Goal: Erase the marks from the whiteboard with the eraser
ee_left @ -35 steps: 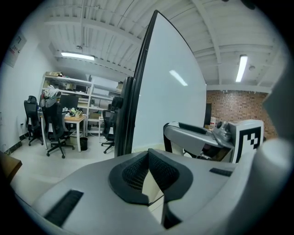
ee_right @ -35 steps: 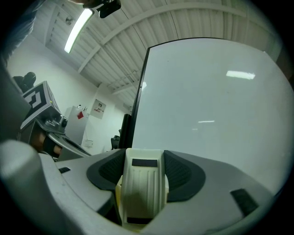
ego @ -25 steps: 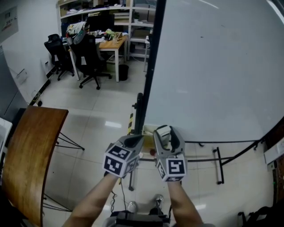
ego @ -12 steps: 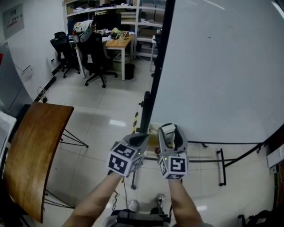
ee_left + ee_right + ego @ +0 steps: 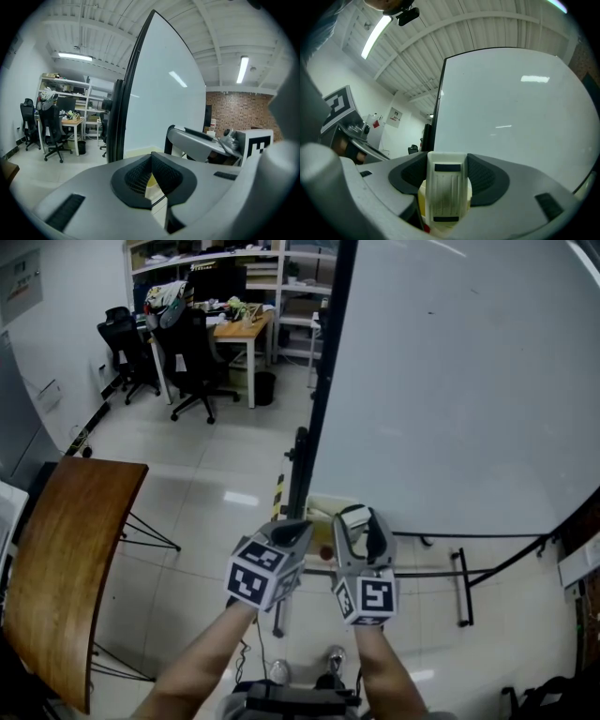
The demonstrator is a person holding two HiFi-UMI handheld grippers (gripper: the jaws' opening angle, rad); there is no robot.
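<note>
Whiteboard (image 5: 450, 390) fills the right of the head view on its wheeled stand and looks almost wholly clean. Only a few faint specks (image 5: 431, 310) show high on its surface, too small to say whether they are marks. Going by that, the wiping seems done or close to it, with at most those specks left. The right gripper (image 5: 364, 526) is clamped on the pale eraser (image 5: 446, 197), held low before the board and not touching it. The left gripper (image 5: 294, 531) hangs beside it, jaws closed on nothing.
</note>
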